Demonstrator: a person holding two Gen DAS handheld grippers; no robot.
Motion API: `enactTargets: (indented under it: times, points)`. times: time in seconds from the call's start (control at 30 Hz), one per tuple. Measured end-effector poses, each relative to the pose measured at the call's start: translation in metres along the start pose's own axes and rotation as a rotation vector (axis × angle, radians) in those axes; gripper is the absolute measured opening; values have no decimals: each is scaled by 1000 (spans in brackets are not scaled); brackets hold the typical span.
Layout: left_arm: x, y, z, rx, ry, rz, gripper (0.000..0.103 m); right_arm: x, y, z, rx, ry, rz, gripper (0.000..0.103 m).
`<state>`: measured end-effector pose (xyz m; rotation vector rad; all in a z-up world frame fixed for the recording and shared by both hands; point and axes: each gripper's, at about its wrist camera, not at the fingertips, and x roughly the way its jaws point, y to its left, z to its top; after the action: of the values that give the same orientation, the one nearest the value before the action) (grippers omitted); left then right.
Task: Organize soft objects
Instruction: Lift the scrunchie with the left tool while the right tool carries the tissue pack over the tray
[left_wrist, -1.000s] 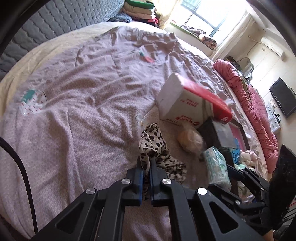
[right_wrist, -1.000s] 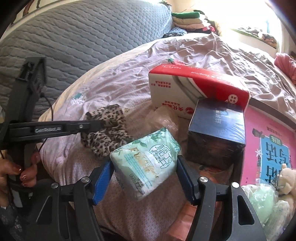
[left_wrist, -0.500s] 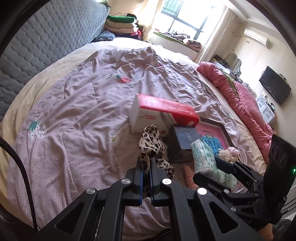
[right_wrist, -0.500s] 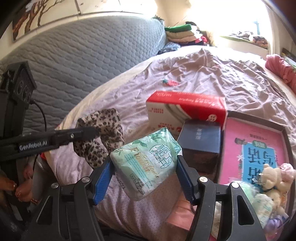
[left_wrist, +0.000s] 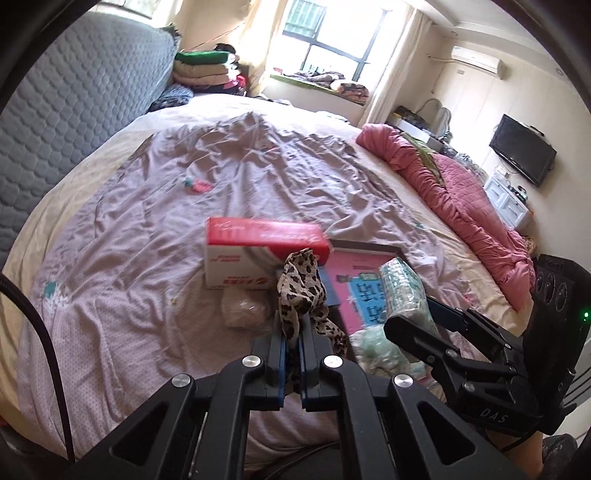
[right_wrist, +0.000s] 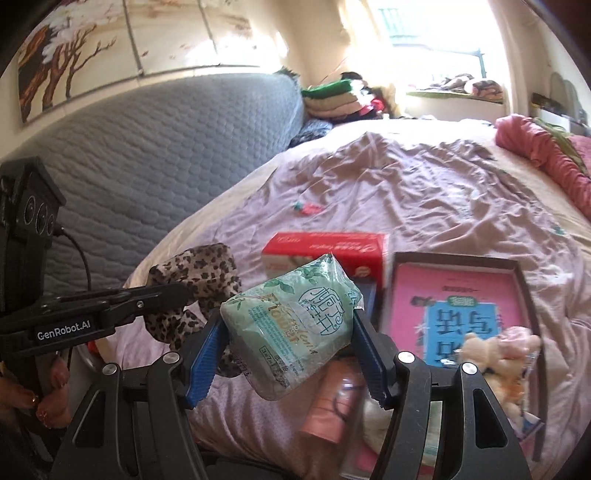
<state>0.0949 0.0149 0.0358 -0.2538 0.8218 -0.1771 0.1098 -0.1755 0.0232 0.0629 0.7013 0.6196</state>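
left wrist view: the left tool (left_wrist: 291, 345) is clenched on a leopard-print cloth (left_wrist: 301, 291), pinched near its lower end so the rest stands up above the fingertips, clear of the bed (left_wrist: 155, 221); the narrow pinch suits thin fabric. to the right, the right tool (left_wrist: 413, 321) carries a pale green tissue pack (left_wrist: 400, 291) in the air. behind both, a red and white box (left_wrist: 255, 251) lies on the bed, with a crumpled clear bag (left_wrist: 242, 310) just in front of it. a dark-rimmed tray (left_wrist: 369, 245) beside the box shows a pink book cover inside. right wrist view: the right tool (right_wrist: 291, 341) grasps the tissue pack (right_wrist: 295, 321) across its width, jaws set wide and the wrapper bulging between the blue pads (right_wrist: 205, 354), a hold that judges firm enough to carry. the left tool (right_wrist: 173, 291) holds the leopard-print cloth (right_wrist: 201, 280) off the bed at left. the tray (right_wrist: 454, 258) holds the pink book (right_wrist: 454, 299), a plush toy (right_wrist: 495, 350) at its near right and other pale soft packs, partly hidden. a pink tube (right_wrist: 334, 402) lies at the tray's near edge. both soft items appear to be in transit, probably toward the tray.
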Motion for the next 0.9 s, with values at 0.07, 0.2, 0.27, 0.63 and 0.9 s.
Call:
enactTargets:
  times: [0.07,0.2,0.27,0.63,0.9]
  points:
    - [0,-10,3,15,-1,-6,5,-11,-8,1,15,-17,-20,68]
    - [0,-30,8,44,-6,-23,5,-32,-27,4,52,-56,-49,68]
    - [2,-39,9,59,-5,-30,5,-42,-36,5,79,-74,-56,68]
    - [11,-90,15,140,-2,-64,5,-76,-67,1,136,-131,-106,68]
    - [23,-118,23,170,14,-100,5,-88,-82,-3,138,-148,-148,68]
